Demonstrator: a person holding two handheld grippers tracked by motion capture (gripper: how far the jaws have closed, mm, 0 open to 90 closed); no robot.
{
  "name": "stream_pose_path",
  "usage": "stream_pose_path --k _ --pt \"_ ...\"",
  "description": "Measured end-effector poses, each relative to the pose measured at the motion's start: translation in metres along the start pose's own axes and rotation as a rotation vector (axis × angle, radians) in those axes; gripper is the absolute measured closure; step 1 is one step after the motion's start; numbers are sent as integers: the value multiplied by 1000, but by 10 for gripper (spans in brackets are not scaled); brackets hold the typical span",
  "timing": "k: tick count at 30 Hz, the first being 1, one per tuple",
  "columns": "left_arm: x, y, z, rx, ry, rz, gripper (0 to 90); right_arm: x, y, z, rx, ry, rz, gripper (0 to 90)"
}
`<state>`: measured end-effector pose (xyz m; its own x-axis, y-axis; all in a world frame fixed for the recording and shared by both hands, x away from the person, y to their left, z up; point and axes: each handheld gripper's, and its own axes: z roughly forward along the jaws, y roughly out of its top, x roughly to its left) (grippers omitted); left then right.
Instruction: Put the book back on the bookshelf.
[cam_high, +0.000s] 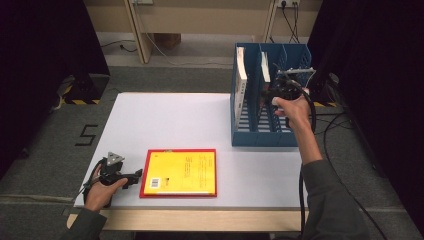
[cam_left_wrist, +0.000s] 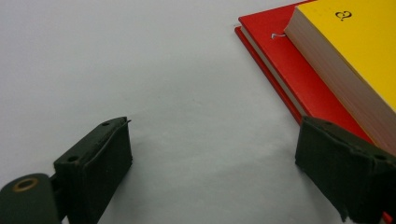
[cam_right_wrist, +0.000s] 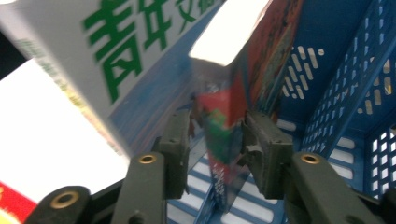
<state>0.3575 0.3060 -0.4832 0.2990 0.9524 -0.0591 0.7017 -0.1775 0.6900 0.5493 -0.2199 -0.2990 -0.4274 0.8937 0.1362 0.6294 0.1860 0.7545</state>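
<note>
Right tool (cam_right_wrist: 215, 140) straddled the upright book (cam_right_wrist: 224, 135) in the blue rack's (cam_high: 290, 135) middle slot, upper right of frame, jaws slackened, barely touching; left tool (cam_left_wrist: 212, 172) rested open on the surface (cam_high: 165, 120)

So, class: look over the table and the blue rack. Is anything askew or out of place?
Mostly tidy. The yellow book lies squarely on the red book. In the blue rack, the book between the right tongs leans rather than standing upright.

Overhead lighting even on the white rectangular surface (cam_high: 165, 120); room edges fall dark. Right gripper view motion-blurred, with glare on the white book edge (cam_right_wrist: 229, 32). Left gripper view sharp, soft shadows.
</note>
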Motion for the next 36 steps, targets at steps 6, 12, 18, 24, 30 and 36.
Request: stream_pose_path --k 6,12,18,24,30,36 --pt "0 0 0 2 0 3 97 5 -12 -14 -20 23 -15 554" --pt "0 0 0 2 0 2 97 10 -25 -25 -40 48 -9 491" --pt "0 0 0 3 0 3 97 18 -48 -28 -34 93 -3 436" --pt "0 0 0 2 0 3 97 26 -64 -31 -37 104 -13 403" --pt "0 0 0 2 -1 1 97 38 -85 -29 -31 142 -20 358" --pt "0 0 0 3 -1 1 97 51 -107 -19 -34 197 -8 319"
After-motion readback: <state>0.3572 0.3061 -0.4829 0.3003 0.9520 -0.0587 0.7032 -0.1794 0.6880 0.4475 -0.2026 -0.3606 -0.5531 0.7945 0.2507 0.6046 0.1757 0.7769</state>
